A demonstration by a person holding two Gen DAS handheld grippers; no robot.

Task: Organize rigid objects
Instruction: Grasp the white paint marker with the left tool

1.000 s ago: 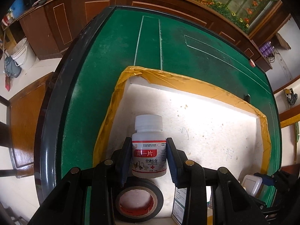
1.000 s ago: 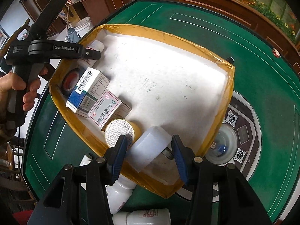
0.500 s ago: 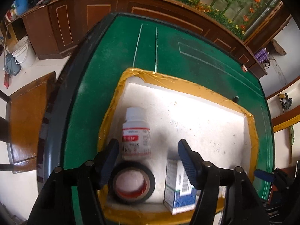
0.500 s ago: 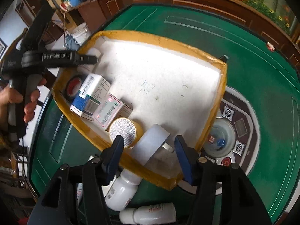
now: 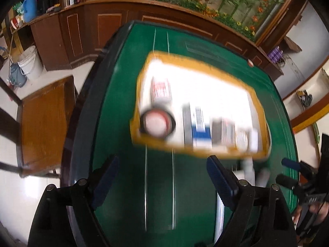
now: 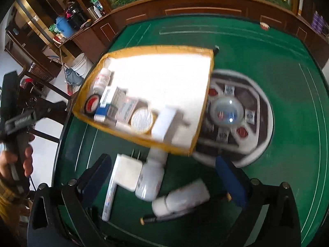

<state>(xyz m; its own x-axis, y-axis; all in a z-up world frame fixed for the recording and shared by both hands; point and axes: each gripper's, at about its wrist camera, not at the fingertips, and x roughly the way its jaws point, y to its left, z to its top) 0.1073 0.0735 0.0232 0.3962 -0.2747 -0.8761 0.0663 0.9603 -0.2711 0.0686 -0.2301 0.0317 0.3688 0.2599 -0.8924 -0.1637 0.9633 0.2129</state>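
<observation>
Right wrist view: right tool (image 6: 163, 177) gapes empty over bottles (image 6: 151, 178) (blurred) near the tray (image 6: 135, 130); left tool (image 5: 162, 180) also wide, empty.

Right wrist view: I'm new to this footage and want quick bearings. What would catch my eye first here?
The white tray with yellow-taped rim on the green table, with a red-labelled bottle, black tape roll and boxes lined along its near-left edge. Next, the loose white bottles and charger on the felt between the open right gripper fingers. Right of the tray sits a domed dice hub.
</observation>
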